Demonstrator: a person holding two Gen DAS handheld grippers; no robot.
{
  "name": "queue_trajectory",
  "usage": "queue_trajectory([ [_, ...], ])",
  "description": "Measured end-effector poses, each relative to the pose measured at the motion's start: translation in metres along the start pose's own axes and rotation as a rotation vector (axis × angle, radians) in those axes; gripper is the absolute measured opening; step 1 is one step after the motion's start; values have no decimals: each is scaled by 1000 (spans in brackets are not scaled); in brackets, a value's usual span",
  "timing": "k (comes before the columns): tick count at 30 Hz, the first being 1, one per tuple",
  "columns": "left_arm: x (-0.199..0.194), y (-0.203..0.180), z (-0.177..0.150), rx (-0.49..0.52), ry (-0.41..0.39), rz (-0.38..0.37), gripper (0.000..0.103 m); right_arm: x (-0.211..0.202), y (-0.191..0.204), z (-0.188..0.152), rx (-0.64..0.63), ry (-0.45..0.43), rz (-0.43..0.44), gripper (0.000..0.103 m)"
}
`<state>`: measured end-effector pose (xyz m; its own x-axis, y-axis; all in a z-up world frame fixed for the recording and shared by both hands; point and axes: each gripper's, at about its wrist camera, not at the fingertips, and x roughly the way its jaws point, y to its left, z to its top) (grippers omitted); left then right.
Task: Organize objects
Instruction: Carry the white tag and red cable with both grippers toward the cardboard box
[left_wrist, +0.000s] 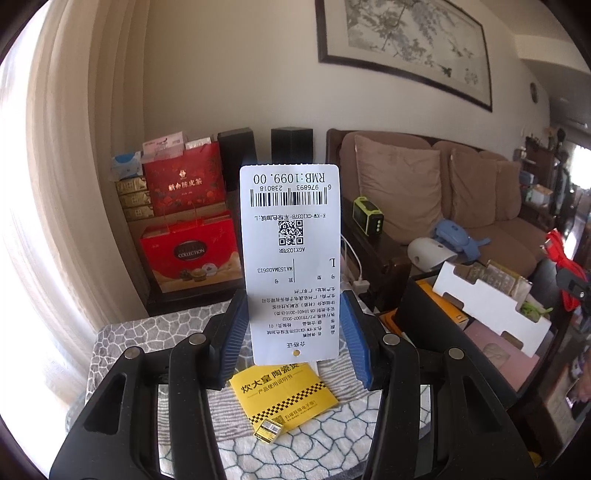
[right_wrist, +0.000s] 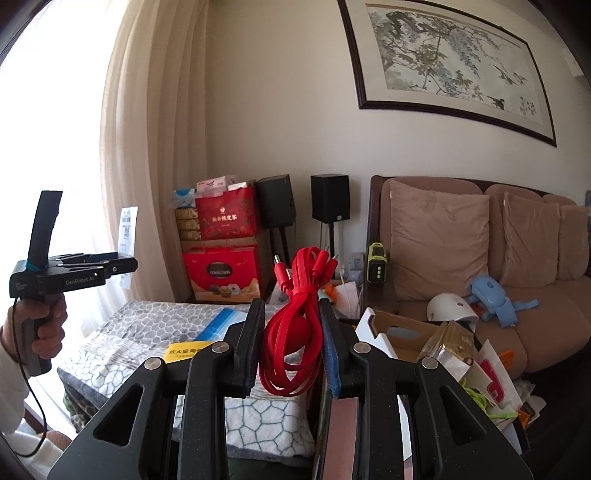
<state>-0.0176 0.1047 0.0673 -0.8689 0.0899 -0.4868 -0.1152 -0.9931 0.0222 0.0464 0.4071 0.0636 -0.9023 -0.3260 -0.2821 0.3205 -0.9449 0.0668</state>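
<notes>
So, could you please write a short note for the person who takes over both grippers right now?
Left gripper: shut on the white price tag, held upright above the patterned cloth.
Right gripper: shut on the bundled red cable.
On the cloth: yellow leaflet and a small yellow packet.
Cardboard box at the right already holds mixed items.
Done: both items are picked up.
Left: put tag and cable away, probably then the leaflet and packet.
</notes>
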Motion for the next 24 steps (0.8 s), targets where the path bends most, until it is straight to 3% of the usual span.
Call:
queue_trajectory([
  [24, -7, 5, 14, -26, -8, -28, 46, -17, -30, 4, 47, -37, -76, 28],
])
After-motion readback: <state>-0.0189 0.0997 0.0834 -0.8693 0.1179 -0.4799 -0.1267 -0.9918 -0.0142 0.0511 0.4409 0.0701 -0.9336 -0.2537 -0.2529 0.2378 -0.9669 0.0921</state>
